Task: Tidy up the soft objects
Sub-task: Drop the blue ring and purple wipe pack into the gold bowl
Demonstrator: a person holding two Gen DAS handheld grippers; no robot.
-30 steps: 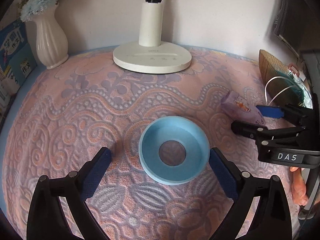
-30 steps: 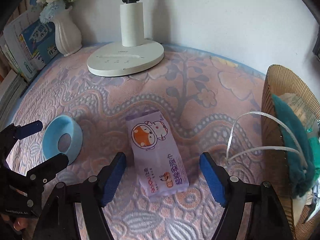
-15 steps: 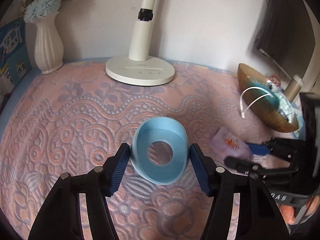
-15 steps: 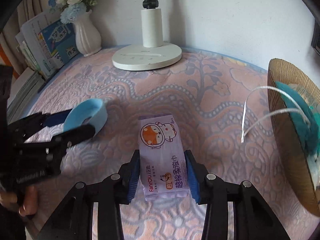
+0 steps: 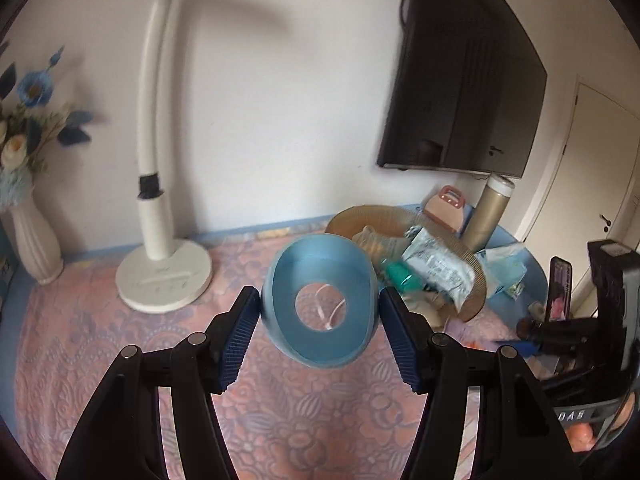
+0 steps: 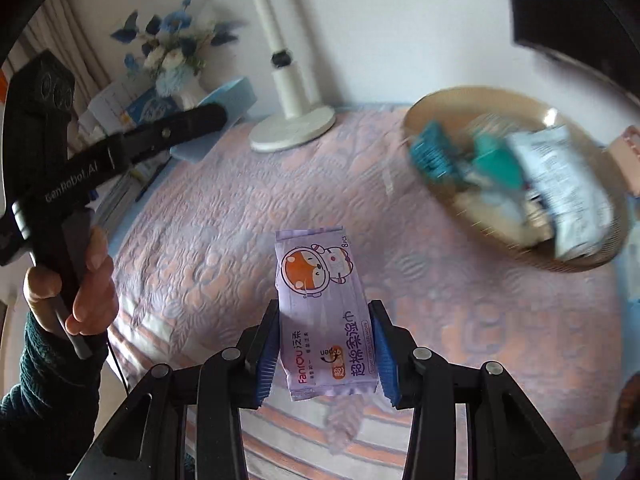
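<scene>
My left gripper (image 5: 318,326) clamps the soft blue foam ring (image 5: 320,304); my right gripper (image 6: 326,344) pinches the lilac wet-wipe packet (image 6: 324,312), both lifted above the pink patterned tablecloth (image 6: 224,232).

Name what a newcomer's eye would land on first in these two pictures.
The blue ring pinched between the left gripper, lifted over the pink cloth. Then the purple wipes pack clamped in the right gripper, with the full woven basket beyond to the right.
</scene>
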